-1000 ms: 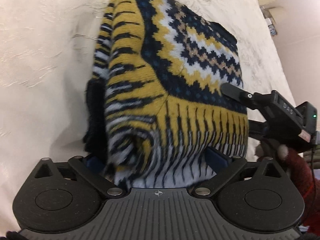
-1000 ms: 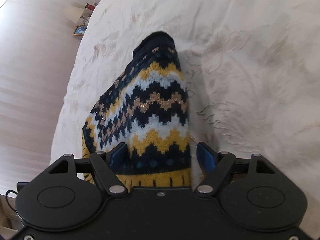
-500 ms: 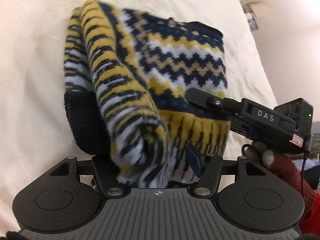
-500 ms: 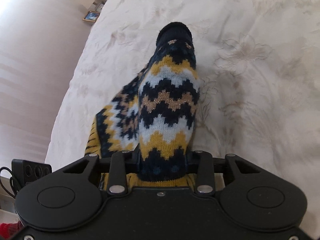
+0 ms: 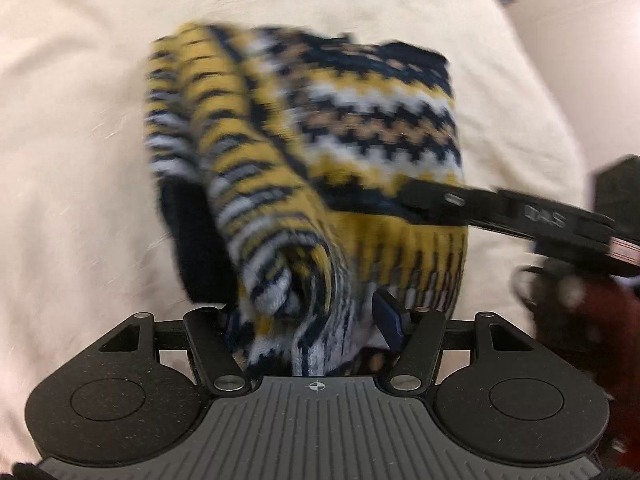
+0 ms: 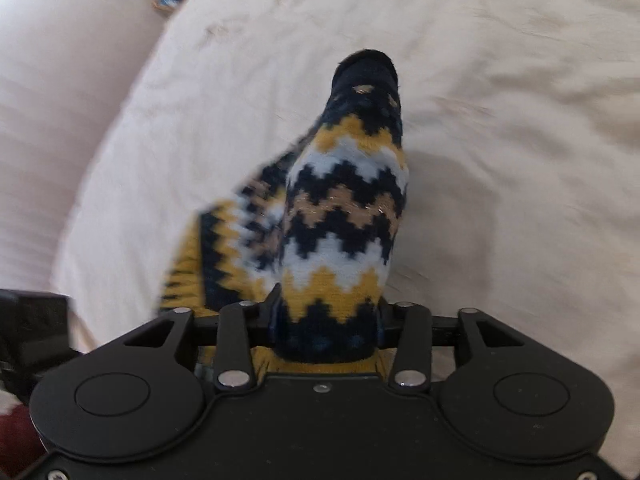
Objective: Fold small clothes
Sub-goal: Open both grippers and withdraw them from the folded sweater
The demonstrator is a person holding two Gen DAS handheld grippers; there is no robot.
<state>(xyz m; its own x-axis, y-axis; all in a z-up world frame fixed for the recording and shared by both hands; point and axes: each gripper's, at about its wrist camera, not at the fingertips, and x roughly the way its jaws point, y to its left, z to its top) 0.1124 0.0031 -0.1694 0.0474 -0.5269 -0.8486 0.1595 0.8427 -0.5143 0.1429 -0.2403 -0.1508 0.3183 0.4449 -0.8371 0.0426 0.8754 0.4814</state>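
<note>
A: Start at the left gripper. What is between its fingers?

B: A bunched fold of the knitted sweater. The jaws are clenched on that fold, which spills out over the gripper's base. One blue pad shows against the wool on the right.

A: And the right gripper?

B: Its jaws are easing apart, yet in the right wrist view the dark band of the knit sits squeezed between them, so it is grasping the sweater's hem edge.

A: Any writing to read?

B: Only on the right gripper's finger as it reaches in across the left wrist view. There are pale raised letters on the arm behind it, too smeared to read with certainty.

A: How does the garment look?

B: Zigzag bands of mustard yellow, navy, white and tan with a glittery thread, a yellow ribbed hem with dark stripes, and a navy cuff or collar at the far end. It hangs doubled between the two grippers above a cream bedspread with faint embroidery. A dark red sleeve shows by the right gripper
</note>
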